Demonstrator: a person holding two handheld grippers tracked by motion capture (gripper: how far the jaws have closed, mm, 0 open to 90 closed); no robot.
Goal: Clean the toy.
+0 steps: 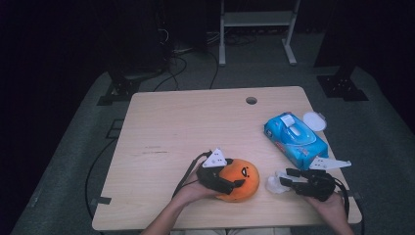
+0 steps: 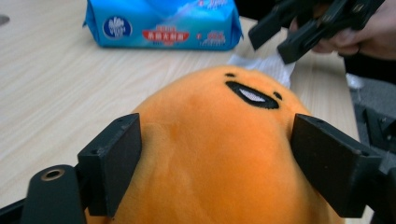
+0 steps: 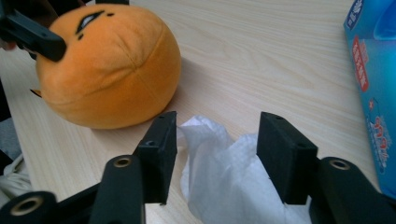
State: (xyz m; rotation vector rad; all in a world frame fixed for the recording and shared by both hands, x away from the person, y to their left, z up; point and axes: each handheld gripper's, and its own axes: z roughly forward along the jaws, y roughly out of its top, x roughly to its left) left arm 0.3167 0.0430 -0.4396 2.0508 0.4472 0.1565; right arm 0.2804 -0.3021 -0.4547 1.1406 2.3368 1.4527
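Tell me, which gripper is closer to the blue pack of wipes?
Right. The right gripper sits just below the blue pack of wipes, over a white wipe. The left gripper is farther away, at the orange plush toy.

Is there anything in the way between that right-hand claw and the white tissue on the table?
Nothing visible. The crumpled wet wipe already lies between the right gripper's open jaws; the orange plush toy sits off to the side.

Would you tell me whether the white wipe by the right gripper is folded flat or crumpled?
Crumpled. The white wipe lies bunched in loose creases on the table, between the right gripper's open jaws, beside the orange plush toy.
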